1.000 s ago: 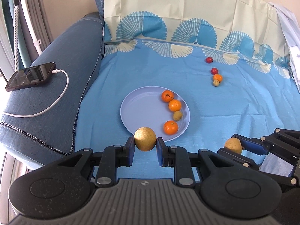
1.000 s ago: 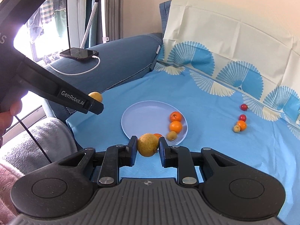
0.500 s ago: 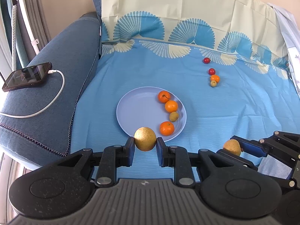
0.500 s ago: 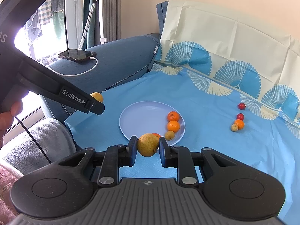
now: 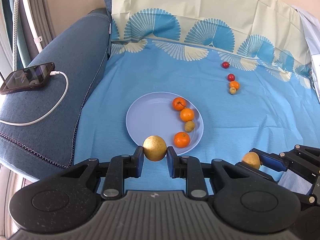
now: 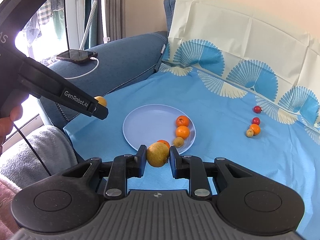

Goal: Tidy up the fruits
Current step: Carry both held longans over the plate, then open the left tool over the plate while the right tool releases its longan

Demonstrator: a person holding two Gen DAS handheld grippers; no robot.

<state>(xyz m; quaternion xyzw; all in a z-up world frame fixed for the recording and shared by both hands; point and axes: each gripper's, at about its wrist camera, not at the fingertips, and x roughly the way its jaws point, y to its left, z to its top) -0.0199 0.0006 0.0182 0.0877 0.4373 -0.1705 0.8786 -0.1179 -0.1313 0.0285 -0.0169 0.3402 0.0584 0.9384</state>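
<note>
Gripping a yellow-brown pear (image 5: 154,148) at its widest girth, the left gripper (image 5: 155,156) shows at the lower centre of the left wrist view, its blue pads pressed to either side of the fruit, just in front of the near rim of the plate (image 5: 144,120). Firm, round and smooth-skinned, this fruit will likely roll the moment it is let go, so a hold across the middle, as here, looks the safest; squeezing harder would only bruise it.

On the plate, along its right side, lie three mandarins (image 5: 187,114) and one small tan fruit (image 5: 189,126), all light and soft-skinned and best taken across the belly.

Further right, in the upper right of the frame, a loose group waits on the blue cloth (image 5: 160,76): two small red fruits (image 5: 231,77), one small orange fruit (image 5: 234,84) and another tan fruit touching it. These are tiny and probably slippery, so narrow jaws and a gentle close would suit them.

At the lower right edge, the right gripper (image 6: 158,157) is clamped on a second pear (image 6: 158,154), again across its broad middle, stem end low. Seen from its own camera, that pear sits at the lower centre, just in front of the plate rim.
</note>
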